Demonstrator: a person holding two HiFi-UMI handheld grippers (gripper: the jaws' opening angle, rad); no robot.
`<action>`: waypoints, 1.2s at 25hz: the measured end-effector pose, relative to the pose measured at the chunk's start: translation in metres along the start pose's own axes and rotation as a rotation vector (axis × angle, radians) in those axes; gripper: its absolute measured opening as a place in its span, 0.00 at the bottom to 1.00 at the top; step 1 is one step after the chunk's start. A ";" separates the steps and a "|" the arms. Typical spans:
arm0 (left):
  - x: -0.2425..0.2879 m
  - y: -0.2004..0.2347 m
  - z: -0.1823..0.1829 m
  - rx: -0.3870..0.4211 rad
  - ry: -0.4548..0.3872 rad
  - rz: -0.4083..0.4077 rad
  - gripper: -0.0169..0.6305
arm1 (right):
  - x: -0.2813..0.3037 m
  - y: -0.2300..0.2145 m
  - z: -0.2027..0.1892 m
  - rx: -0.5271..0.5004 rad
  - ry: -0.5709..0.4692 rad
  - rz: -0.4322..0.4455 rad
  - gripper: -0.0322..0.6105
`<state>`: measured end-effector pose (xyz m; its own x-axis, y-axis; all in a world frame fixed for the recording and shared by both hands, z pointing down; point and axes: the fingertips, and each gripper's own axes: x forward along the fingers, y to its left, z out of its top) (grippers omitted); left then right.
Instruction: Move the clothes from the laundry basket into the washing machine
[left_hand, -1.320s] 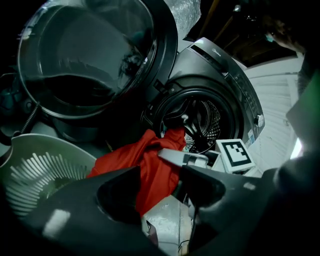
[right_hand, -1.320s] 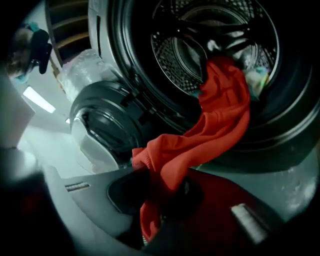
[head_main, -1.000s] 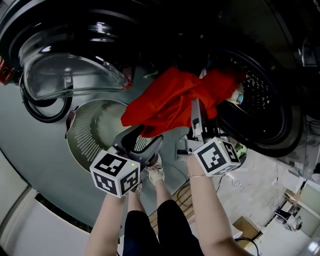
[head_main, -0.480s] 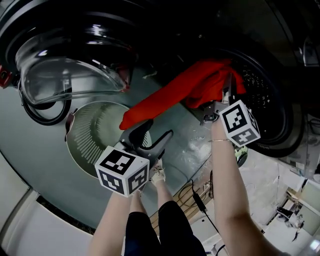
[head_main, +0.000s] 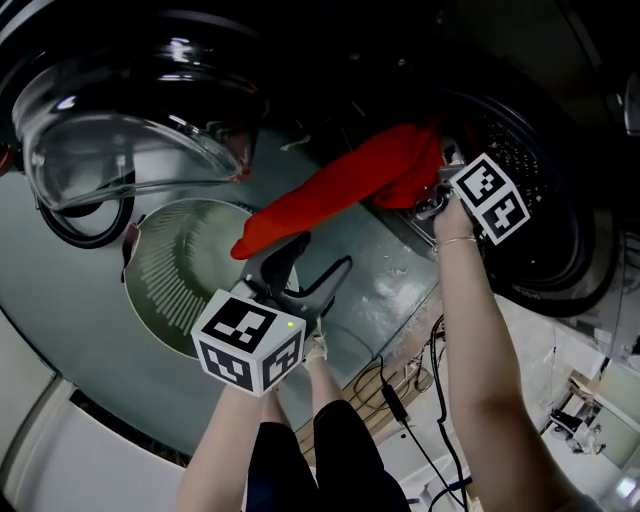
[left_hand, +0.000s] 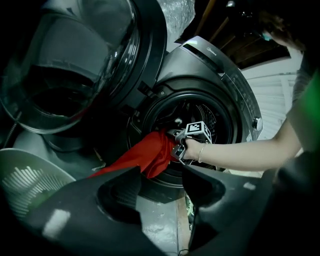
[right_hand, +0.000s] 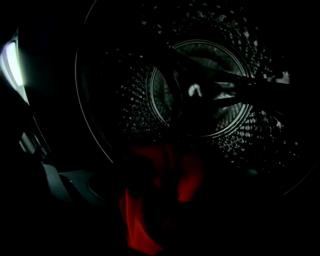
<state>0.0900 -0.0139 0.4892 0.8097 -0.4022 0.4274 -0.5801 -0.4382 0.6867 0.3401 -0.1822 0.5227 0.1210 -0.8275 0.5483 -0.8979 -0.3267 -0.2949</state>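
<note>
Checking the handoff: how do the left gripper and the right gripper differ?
The right gripper is at the mouth of the washing machine; the left gripper sits outside, near the laundry basket. The right gripper's jaws have just been opening, the red garment between them; the left gripper's stand apart, empty. Both are open.

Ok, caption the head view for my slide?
Right claw at the washing machine drum, jaws just opened around the red garment trailing out toward the laundry basket; left claw open and empty.
</note>
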 end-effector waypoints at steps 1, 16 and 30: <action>0.000 0.000 -0.001 0.003 0.004 0.002 0.42 | 0.000 -0.001 -0.002 0.013 0.015 -0.002 0.65; -0.004 -0.003 -0.007 0.010 0.020 0.019 0.42 | -0.072 0.016 -0.134 0.226 0.197 0.057 0.89; 0.000 -0.003 0.001 0.025 0.004 0.009 0.40 | -0.052 0.049 -0.086 0.098 0.086 0.172 0.23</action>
<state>0.0922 -0.0136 0.4863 0.8044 -0.4034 0.4361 -0.5898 -0.4546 0.6675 0.2532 -0.1159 0.5469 -0.0705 -0.8344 0.5467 -0.8563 -0.2305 -0.4622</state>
